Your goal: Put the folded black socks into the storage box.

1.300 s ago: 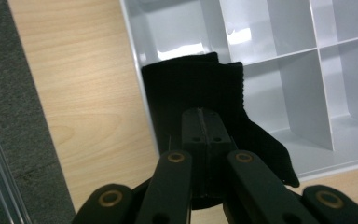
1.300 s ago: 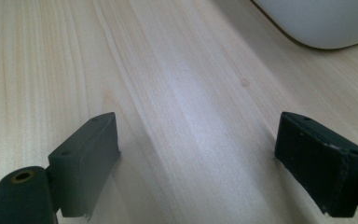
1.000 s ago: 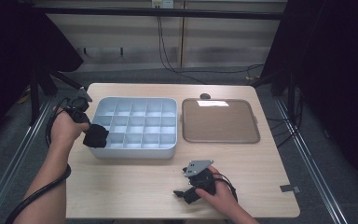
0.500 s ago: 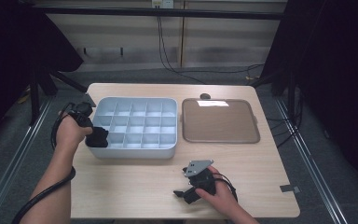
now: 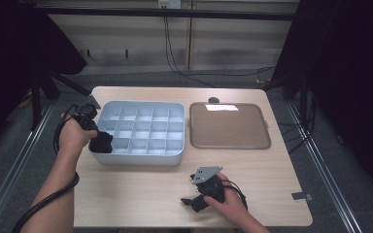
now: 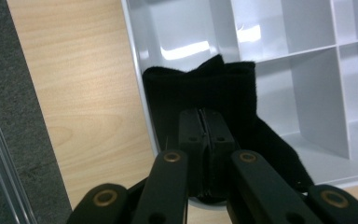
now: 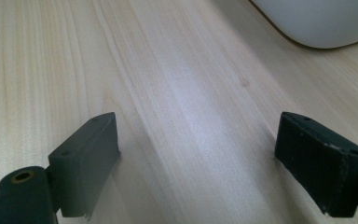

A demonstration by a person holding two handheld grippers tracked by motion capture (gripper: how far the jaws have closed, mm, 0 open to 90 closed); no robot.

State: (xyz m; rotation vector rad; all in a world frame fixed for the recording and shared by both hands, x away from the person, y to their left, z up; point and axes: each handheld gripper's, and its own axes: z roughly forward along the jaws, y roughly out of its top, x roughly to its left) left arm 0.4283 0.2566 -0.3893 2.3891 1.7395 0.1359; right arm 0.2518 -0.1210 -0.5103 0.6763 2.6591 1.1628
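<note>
Left gripper (image 6: 200,140) clamped on black cloth (image 6: 214,93), hanging over near-left corner compartment of grey tray (image 5: 175,158); right gripper (image 5: 194,200) w/ jaws apart, resting well away on table (image 5: 126,194)

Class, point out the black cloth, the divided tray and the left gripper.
black cloth (image 6: 223,88), left gripper view, upper folded part.
divided tray (image 5: 141,159), high view, near outer wall.
left gripper (image 6: 204,140), left gripper view, seam between its closed fingertips.
</note>
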